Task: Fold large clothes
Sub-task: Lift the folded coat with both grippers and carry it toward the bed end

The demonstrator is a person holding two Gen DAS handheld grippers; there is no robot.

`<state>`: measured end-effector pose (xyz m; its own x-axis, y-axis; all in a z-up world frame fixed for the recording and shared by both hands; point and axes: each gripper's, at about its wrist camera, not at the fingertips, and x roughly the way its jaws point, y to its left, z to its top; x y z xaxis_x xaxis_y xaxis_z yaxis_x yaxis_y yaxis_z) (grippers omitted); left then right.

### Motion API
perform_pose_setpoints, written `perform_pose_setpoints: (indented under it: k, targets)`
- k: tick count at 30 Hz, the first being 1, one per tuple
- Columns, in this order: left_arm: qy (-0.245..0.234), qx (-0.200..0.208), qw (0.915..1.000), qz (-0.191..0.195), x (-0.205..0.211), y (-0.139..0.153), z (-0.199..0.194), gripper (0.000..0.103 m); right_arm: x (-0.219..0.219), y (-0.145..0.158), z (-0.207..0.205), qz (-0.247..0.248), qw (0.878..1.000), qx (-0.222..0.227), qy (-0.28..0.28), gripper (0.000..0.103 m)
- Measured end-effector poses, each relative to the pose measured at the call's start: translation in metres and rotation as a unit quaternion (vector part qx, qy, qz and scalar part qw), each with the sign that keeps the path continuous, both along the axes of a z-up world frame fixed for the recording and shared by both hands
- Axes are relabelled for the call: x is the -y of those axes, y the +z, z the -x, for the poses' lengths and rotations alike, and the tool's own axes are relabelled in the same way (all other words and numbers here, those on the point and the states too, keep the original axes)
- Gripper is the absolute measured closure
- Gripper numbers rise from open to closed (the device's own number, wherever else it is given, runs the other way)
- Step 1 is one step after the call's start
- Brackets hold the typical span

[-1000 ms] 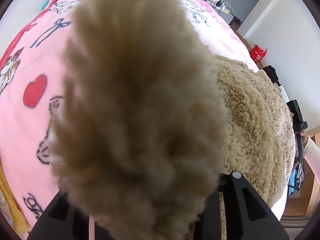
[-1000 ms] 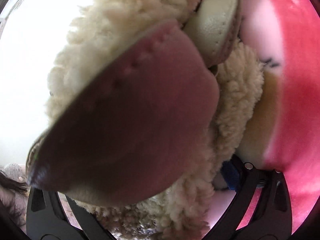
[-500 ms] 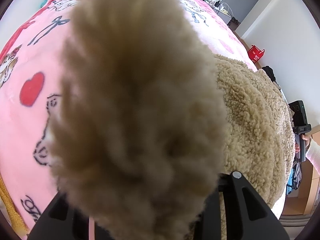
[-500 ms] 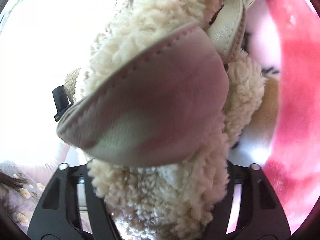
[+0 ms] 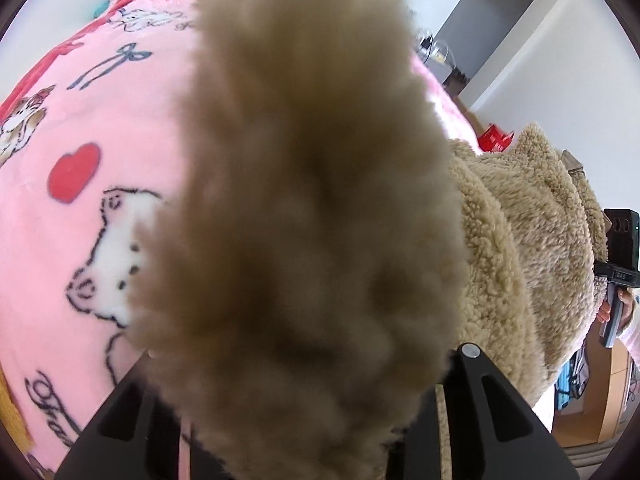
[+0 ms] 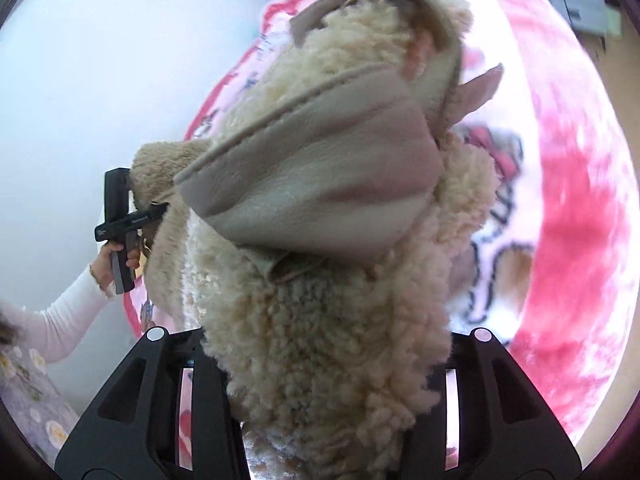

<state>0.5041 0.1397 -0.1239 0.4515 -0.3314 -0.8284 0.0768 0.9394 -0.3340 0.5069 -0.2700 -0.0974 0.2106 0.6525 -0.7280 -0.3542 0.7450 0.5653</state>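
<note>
A thick sherpa coat [image 6: 328, 360] shows curly, woolly cream pile on one side and a smooth, matt suede-like beige facing [image 6: 320, 184] with stitched seams on the other; in the left wrist view the same fleece [image 5: 520, 240] looks tan and nubbly. Beneath it lies a plush pink blanket [image 5: 80, 208], soft and velvety, printed with hearts and cartoons. The gripper fingers [image 6: 132, 412] are matt black plastic with small shiny metal pins

Coat [image 5: 520, 248] held above blanket [image 5: 80, 240] — between both tongs.
</note>
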Motion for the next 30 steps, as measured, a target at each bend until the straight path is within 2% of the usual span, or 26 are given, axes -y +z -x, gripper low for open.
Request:
perform_pose_setpoints:
  k: [4,8,11,14,18,25,30]
  targets:
    - [0.01,0.007,0.9999,0.011,-0.005,0.007,0.015,0.072,-0.018,0.027,0.01,0.023,0.999,0.024,0.012,0.067]
    - [0.017,0.022,0.9994,0.019,-0.009,0.015,0.031,0.072,-0.032,0.045,-0.001,0.036,0.999,0.034,0.01,0.067]
    - [0.028,0.029,0.9988,0.03,-0.016,0.02,0.045,0.073,-0.036,0.064,0.009,0.048,0.997,0.061,0.019,0.067]
    - [0.041,0.035,0.9979,0.037,-0.026,0.027,0.062,0.073,-0.039,0.074,0.012,0.047,0.996,0.072,0.024,0.068]
    - [0.056,0.046,0.9969,0.033,-0.038,0.044,0.089,0.074,-0.067,0.097,0.025,0.051,0.993,0.096,0.049,0.069]
    - [0.114,0.073,0.9908,0.012,-0.078,0.086,0.172,0.074,-0.118,0.13,0.055,0.02,0.989,0.115,0.092,0.069]
    - [0.173,0.088,0.9809,0.001,-0.122,0.122,0.246,0.075,-0.17,0.157,0.072,-0.016,0.982,0.135,0.135,0.07]
